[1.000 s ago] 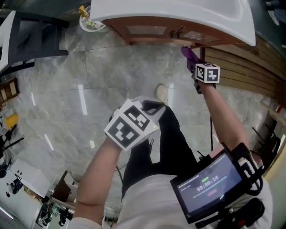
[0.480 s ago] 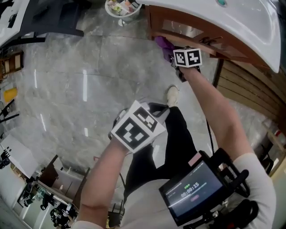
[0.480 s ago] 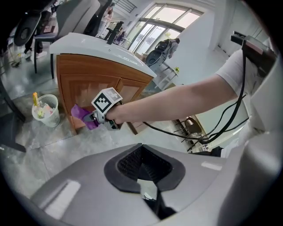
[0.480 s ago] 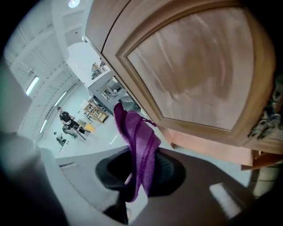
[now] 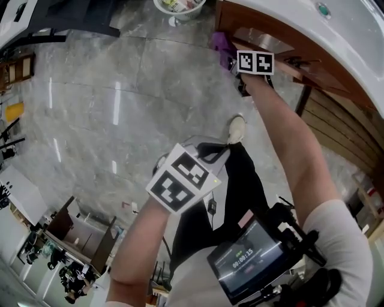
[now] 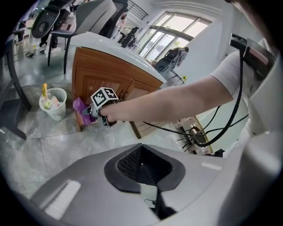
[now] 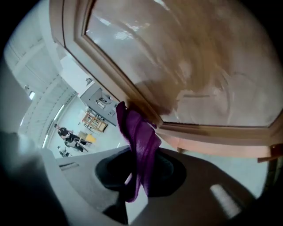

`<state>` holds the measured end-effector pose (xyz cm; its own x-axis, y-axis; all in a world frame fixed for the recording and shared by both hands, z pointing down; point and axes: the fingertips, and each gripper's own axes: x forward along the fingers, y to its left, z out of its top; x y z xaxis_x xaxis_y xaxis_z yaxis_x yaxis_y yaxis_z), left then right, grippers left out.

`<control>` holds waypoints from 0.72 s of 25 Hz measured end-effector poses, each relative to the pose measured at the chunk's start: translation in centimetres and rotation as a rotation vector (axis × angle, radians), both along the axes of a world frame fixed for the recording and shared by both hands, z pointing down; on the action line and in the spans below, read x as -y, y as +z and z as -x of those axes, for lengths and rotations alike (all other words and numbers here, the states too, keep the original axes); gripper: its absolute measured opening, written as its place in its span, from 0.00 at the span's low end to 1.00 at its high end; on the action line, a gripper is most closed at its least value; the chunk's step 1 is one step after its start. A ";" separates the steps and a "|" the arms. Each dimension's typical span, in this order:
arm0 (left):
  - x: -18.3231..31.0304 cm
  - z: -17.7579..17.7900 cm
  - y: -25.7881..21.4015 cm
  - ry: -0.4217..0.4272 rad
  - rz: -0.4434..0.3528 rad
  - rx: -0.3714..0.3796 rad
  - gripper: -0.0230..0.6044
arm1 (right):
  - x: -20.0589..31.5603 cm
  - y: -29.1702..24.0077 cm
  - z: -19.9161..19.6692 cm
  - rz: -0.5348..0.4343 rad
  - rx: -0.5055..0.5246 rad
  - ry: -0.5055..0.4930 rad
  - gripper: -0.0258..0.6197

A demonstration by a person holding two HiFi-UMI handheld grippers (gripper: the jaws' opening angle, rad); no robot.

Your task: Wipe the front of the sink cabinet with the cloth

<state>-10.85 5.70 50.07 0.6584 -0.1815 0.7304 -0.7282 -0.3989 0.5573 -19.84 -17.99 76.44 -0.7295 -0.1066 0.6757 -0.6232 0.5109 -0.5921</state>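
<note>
cloth [image 5: 221, 44] half hidden behind right gripper [image 5: 236, 63]; bin [image 5: 178, 7] cut by top edge; cabinet door [image 7: 185, 62] smeared, blurred.

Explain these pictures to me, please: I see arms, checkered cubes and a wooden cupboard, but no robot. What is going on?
There is no robot. A person wears a head camera and holds tongs in each hand; the checkered cubes are part of them. One picture looks down from the head; the other two come from cameras riding on the tongs. The right tongs are shut on a purple cloth, held against the wooden sink cabinet. The left tongs are shut, empty, held away from it over the stone floor. A small white basket stands beside the cabinet.
</note>
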 end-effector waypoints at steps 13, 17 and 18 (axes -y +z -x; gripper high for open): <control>2.3 -3.0 1.4 0.046 -0.012 -0.024 0.05 | 2.3 1.9 -7.9 0.042 -0.009 0.190 0.16; 3.1 -4.2 1.5 0.079 -0.011 -0.028 0.05 | 3.1 2.3 -11.3 0.038 -0.019 0.257 0.16; 3.2 -4.6 1.5 0.089 -0.010 -0.025 0.05 | 3.2 2.3 -12.2 0.035 -0.021 0.274 0.16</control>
<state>-6.29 2.51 51.54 0.6907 -0.1282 0.7117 -0.6751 -0.4670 0.5710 -7.68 -21.24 78.72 -0.6621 -0.2743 0.6974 -0.7478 0.3013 -0.5915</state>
